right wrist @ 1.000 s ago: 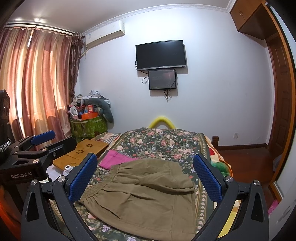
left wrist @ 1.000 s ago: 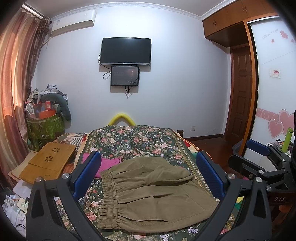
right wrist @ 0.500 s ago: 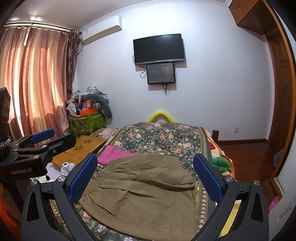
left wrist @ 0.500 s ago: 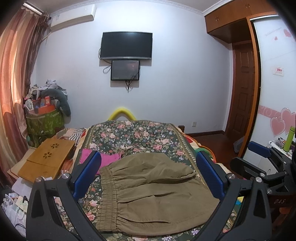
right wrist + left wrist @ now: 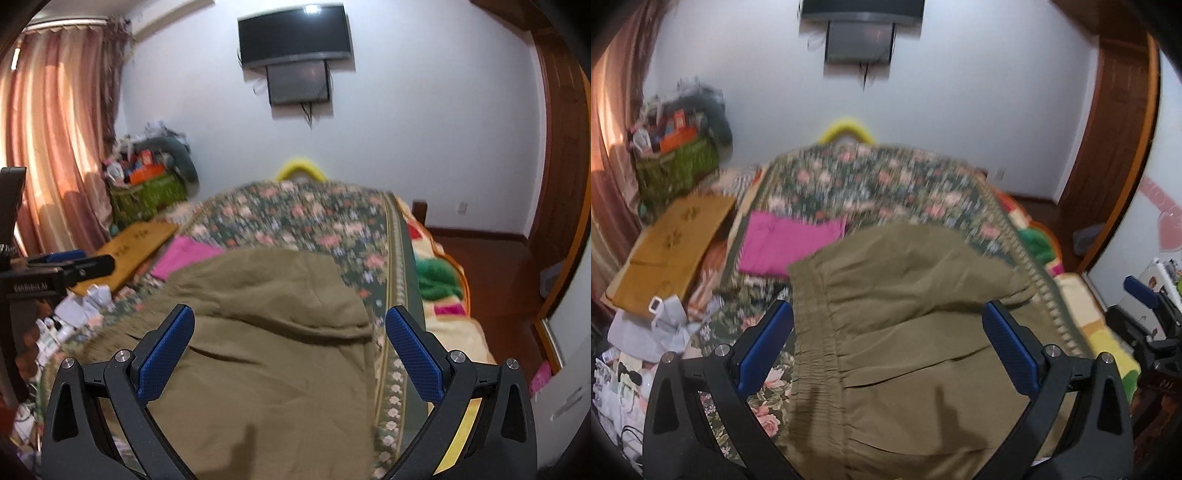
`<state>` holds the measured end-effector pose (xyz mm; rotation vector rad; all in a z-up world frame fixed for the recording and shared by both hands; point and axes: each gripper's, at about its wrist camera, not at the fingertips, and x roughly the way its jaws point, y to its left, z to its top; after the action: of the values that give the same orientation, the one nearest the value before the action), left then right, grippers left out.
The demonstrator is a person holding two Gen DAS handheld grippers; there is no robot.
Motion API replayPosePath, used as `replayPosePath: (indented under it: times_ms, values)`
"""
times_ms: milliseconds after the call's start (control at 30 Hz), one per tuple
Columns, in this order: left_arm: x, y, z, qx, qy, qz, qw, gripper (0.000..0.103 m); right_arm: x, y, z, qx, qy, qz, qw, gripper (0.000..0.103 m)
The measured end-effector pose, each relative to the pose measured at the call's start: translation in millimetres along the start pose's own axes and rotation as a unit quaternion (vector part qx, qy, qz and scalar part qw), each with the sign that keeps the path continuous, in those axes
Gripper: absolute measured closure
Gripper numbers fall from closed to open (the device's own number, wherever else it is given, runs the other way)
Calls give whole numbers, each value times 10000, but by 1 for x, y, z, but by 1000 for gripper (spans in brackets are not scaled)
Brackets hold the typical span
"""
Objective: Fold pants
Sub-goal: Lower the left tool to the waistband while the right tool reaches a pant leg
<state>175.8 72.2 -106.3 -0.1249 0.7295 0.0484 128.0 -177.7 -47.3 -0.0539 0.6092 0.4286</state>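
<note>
both cameras have tipped down since a second ago, so the pants fill more of each view. the bed point(image 5: 871, 177) carries the olive pants point(image 5: 905, 332), spread flat, waistband to the left. a pink cloth point(image 5: 783, 243) lies just beside them. left gripper point(image 5: 886, 347) and right gripper point(image 5: 290, 350) hover above, jaws spread wide, holding nothing.
</note>
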Motion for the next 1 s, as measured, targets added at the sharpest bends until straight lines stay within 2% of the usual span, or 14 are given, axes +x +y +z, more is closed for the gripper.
replayPosePath:
  times_ms: [100,200,300,400,467,533,667,733,800,1000]
  values:
    - [32,16,0,-130,411,-27,9991,0,18,-14,-6,100,399,13,9992,0]
    - [62,34,-1,-200,864,121,9960,0,39,-28,-11,144,747,30,9971,0]
    - [84,46,-2,-247,1150,215,9928,0,60,-42,-15,108,1054,39,9944,0]
    - [96,54,0,-164,1268,329,9913,0,82,-54,-19,116,1425,145,9896,1]
    - [102,59,1,-99,1363,323,9901,0,98,-59,-19,117,1659,249,9858,6]
    - [111,66,2,-77,1497,276,9883,0,112,-63,-21,61,1902,334,9812,21]
    - [129,79,1,8,1767,340,9837,0,130,-72,-25,82,2242,497,9732,31]
    - [137,83,-1,68,1919,355,9807,10,137,-76,-28,136,2371,589,9696,43]
    - [144,84,-4,130,2079,338,9775,17,142,-79,-30,188,2483,694,9660,45]
    - [159,84,-18,211,2367,201,9712,19,152,-77,-35,5,2615,727,9625,45]
